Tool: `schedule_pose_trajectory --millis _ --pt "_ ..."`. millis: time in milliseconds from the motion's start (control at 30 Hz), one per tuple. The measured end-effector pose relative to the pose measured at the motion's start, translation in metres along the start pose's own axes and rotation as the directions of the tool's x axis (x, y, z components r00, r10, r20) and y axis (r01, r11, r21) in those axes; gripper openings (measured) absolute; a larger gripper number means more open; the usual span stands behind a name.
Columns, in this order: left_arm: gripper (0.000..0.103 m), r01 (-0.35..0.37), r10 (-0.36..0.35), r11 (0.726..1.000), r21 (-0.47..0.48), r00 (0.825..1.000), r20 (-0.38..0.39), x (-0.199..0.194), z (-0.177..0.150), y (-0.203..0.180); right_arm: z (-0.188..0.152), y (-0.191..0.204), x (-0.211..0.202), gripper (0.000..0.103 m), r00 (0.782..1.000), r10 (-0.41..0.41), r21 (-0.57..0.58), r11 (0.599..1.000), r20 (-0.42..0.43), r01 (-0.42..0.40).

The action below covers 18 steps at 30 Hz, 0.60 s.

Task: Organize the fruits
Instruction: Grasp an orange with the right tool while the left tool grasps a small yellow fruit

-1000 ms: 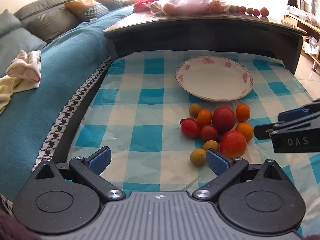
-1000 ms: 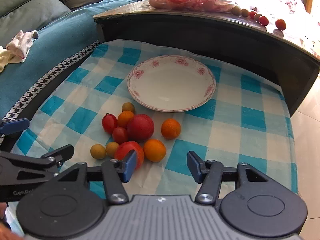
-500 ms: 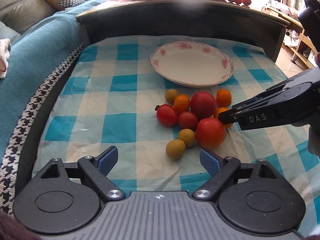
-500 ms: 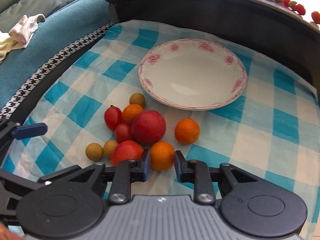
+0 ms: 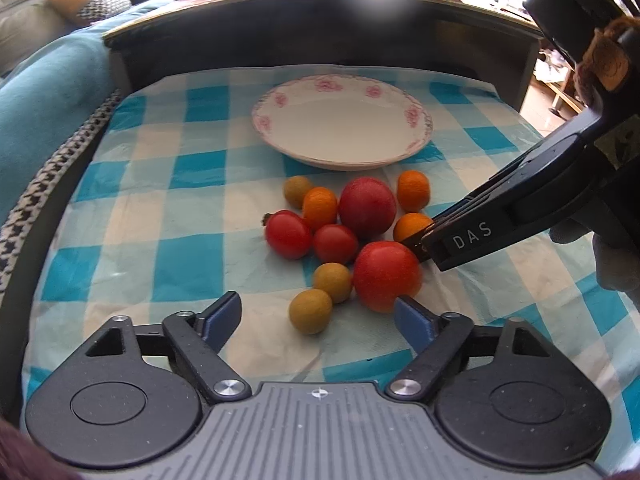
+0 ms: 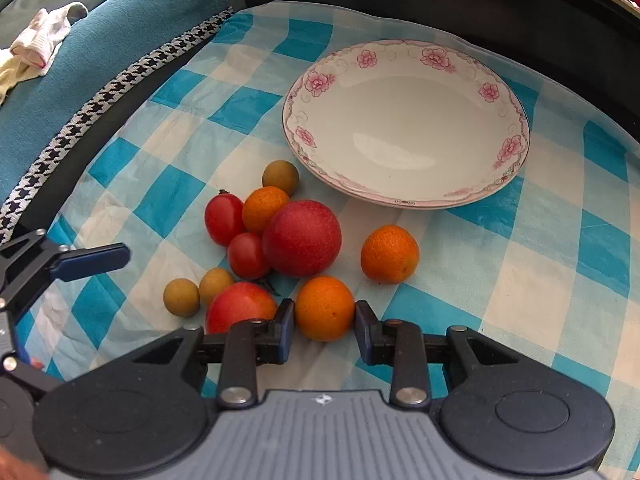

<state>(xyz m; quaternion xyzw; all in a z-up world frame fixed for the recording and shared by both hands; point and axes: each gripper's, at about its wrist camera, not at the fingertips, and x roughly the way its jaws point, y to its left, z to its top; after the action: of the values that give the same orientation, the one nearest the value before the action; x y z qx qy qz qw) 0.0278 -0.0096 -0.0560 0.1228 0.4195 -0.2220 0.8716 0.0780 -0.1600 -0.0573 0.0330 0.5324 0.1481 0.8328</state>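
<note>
Checked blue-and-white cloth (image 6: 540, 288) is covering the worktop. Your right gripper (image 6: 324, 316) is pressing both fingers (image 6: 285, 320) against an orange fruit (image 6: 324, 306), though the fingers are easing apart. Your left gripper (image 5: 318, 316) is closing with nothing gripped; a yellow-green fruit (image 5: 310, 312) is lying between its fingers. Beyond, remaining fruits are clustering beside the flowered plate (image 6: 404, 124), which is holding none.
</note>
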Motion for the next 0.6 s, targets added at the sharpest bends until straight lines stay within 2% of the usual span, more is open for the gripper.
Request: schedule_pose_trajectory --millis 133,267,400,500,600 --pt "0.073 0.026 -0.026 1.0 -0.002 1.0 -0.016 0.007 0.0 0.003 -0.004 -0.006 -0.006 0.033 1.0 0.017 0.031 0.999 0.003 -0.017" --pt "0.053 0.02 -0.02 1.0 -0.001 0.998 -0.054 0.017 0.0 0.007 -0.005 -0.01 -0.01 0.033 0.999 0.043 0.059 0.997 0.0 -0.043" --pt "0.047 0.026 -0.027 1.0 -0.012 0.998 -0.053 0.019 0.002 0.012 -0.006 -0.012 -0.012 0.033 0.999 0.054 0.066 0.996 -0.002 -0.054" --pt "0.032 0.017 -0.018 1.0 -0.016 0.998 -0.059 0.019 0.003 0.013 -0.008 -0.013 -0.012 0.033 0.998 0.057 0.07 0.996 -0.004 -0.056" --pt "0.032 0.012 -0.014 1.0 -0.02 0.997 -0.076 0.016 0.003 0.012 -0.01 -0.015 -0.012 0.033 0.999 0.038 0.076 0.996 -0.009 -0.037"
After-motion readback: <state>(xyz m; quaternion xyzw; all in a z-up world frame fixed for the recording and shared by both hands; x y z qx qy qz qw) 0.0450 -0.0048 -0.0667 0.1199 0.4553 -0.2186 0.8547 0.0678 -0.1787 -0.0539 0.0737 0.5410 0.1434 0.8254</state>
